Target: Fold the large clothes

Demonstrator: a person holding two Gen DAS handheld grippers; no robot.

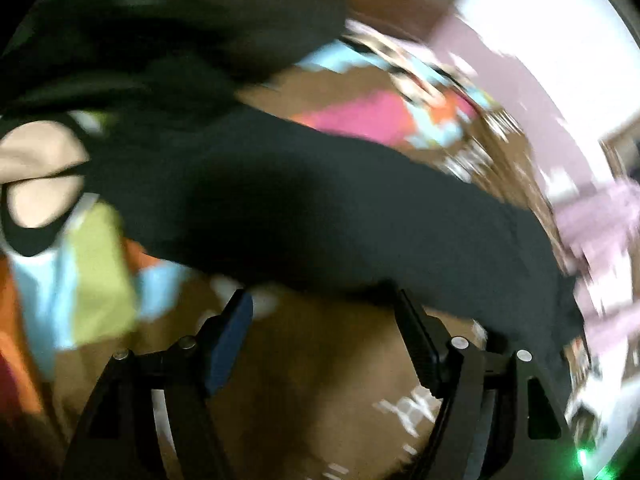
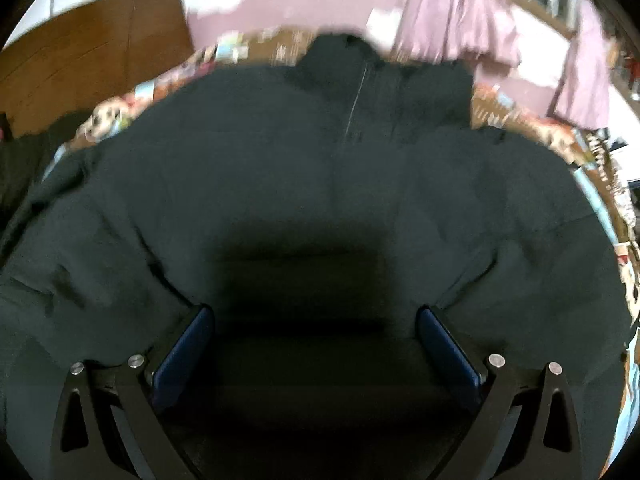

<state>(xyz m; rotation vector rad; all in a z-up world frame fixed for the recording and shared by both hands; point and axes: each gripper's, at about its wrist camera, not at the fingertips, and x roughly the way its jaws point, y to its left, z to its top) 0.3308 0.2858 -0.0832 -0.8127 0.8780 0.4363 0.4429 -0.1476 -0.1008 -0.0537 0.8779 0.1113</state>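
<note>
1. Nearest the right wrist camera, the right claw point(image 2: 316, 332) stands wide open, its two blue-padded fingers point(image 2: 182, 356) spread apart with nothing between them but dark cloth lying below.
2. That cloth is a black garment point(image 2: 320, 168), spread broadly over a bed whose patterned cover point(image 2: 492, 104) shows around its far edge.
3. A thin pale line, seemingly a zip point(image 2: 356, 100), runs down the garment's middle from a bunched collar or hood point(image 2: 344, 56) at the far side.
4. Whether the right claw's fingers touch the fabric or hang just above it cannot be told; a deep shadow lies between them.
5. Beyond the bed, pink curtains point(image 2: 460, 12) hang at the right, and a brown wooden panel point(image 2: 88, 56) stands at the left.
6. In the left wrist view, which is badly blurred, the left claw point(image 1: 324, 304) is also open, with one blue pad point(image 1: 228, 344) at the left and a dark ribbed finger point(image 1: 418, 340) at the right.
7. A long band of the same black garment point(image 1: 320, 200) crosses that view just past the fingertips, seemingly touching the right finger's tip; the blur leaves this uncertain.
8. Nothing is clamped between the left fingers.
9. Under the band, the cover point(image 1: 96, 272) shows patches of green, blue, orange and pink on brown.
</note>
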